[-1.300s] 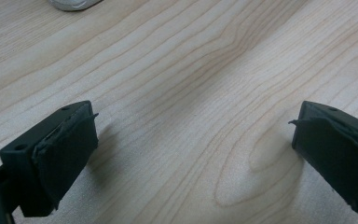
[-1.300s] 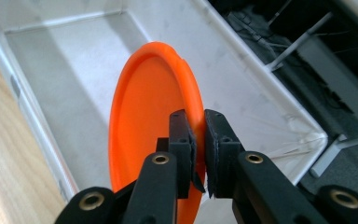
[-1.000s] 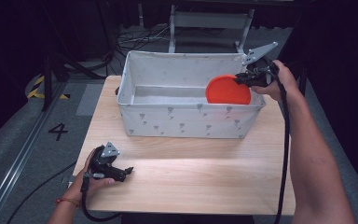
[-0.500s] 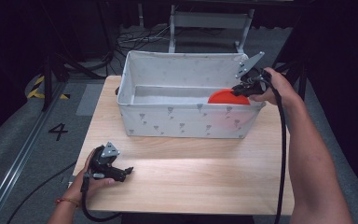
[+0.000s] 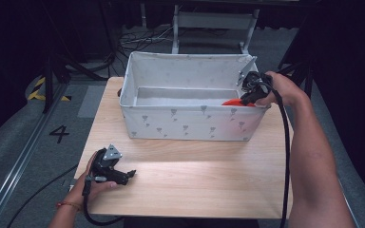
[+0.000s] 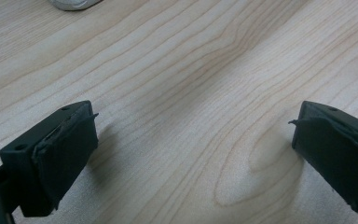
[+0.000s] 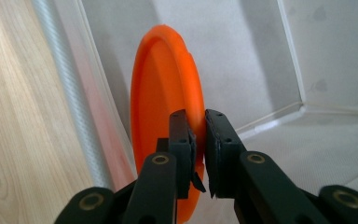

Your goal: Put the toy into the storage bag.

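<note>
Resting on the pale wooden bench (image 5: 195,180) toward the lower left of the high view, the left tool (image 5: 129,175) is being held in the person's left hand (image 5: 92,183), its black jaws pointing toward the right of the frame. In the left gripper view those jaws are being kept wide apart, with bare wood grain between them and nothing being gripped; a rounded grey edge is showing at the upper left of that view, too little of it to identify.

At the upper right of the high view, the right tool (image 5: 244,97) is being held by the person's right hand (image 5: 280,88) over the right end of the white fabric storage box with small grey motifs (image 5: 190,124), which is standing on the far half of the bench. The round orange plastic plate (image 5: 237,102) is being held inside the box at its right end, just beside the front wall, with part of its red-orange rim peeking above the box edge. In the right gripper view the right tool (image 7: 199,135) is being shown clamped on the rim of the plate (image 7: 163,93), which is being held on edge, close to the box wall (image 7: 98,93) at the left of that frame. The box's white floor is being seen at the lower right of that view.
</note>
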### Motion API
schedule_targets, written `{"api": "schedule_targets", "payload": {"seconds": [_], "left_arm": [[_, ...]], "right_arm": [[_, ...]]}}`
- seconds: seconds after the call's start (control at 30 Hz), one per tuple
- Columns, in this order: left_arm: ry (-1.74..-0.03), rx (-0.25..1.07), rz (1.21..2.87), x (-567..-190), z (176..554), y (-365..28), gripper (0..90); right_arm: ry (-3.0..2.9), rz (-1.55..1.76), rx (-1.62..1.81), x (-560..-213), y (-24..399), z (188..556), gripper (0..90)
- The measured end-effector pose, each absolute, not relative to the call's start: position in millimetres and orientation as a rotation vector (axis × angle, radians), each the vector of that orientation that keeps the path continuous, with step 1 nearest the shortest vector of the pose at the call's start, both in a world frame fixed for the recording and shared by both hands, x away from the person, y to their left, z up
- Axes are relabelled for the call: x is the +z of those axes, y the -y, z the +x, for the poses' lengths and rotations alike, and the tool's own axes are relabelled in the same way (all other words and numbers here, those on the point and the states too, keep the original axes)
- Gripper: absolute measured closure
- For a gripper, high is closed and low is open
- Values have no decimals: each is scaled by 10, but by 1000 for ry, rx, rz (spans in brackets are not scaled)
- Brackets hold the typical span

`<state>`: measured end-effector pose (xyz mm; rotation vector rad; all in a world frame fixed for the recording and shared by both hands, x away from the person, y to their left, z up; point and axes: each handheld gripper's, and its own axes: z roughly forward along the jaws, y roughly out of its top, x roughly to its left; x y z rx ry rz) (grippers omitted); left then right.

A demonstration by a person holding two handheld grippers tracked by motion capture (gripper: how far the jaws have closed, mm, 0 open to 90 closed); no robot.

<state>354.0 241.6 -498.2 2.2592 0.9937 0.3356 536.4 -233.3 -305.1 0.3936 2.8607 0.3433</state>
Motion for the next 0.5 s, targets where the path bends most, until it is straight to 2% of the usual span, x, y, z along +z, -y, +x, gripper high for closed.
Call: {"api": "schedule_targets", "payload": {"seconds": [0.5], "left_arm": [[-994, 335, 2258, -4983, 3540, -2417, 5]], "right_arm": [[-2836, 448, 323, -3056, 2357, 5393, 791]]}}
